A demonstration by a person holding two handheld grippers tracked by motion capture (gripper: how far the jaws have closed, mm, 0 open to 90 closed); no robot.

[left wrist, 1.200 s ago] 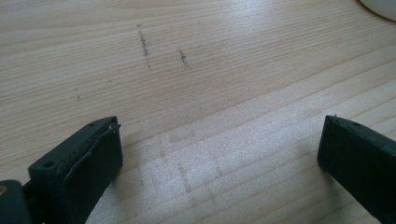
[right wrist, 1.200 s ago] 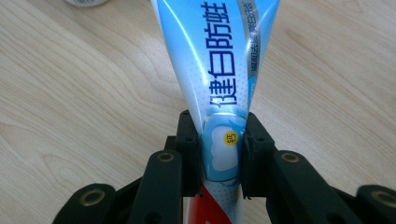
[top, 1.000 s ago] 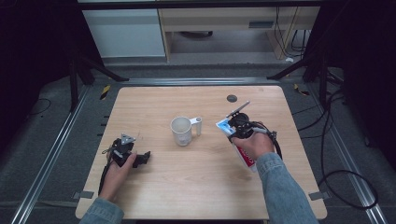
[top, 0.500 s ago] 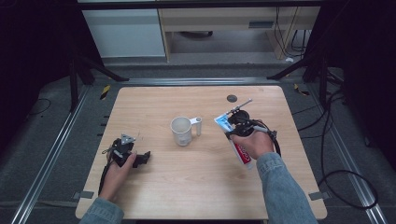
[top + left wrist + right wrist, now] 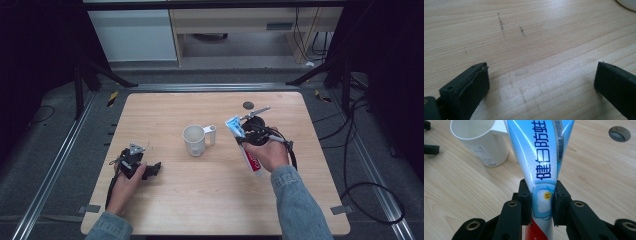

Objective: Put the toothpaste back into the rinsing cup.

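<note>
A blue, white and red toothpaste tube (image 5: 539, 165) is clamped in my right gripper (image 5: 541, 197), whose jaws press its sides. In the high view the right gripper (image 5: 252, 137) holds the toothpaste tube (image 5: 248, 150) above the table, right of the white mug (image 5: 194, 140); the tube's flat blue end points toward the mug. The white mug (image 5: 480, 141) stands upright with its handle toward the tube. My left gripper (image 5: 142, 167) rests low at the table's front left, open, and between its jaws (image 5: 541, 82) lies bare wood.
The wooden table (image 5: 165, 115) carries a small dark round hole (image 5: 248, 105) near its far right, also seen as a hole (image 5: 619, 133) in the right gripper view. A metal frame rail (image 5: 65, 155) runs along the left side. Cables (image 5: 350, 165) trail on the floor at right.
The right gripper with the toothpaste tube has shifted slightly left, toward the mug. The left gripper has stayed put.
</note>
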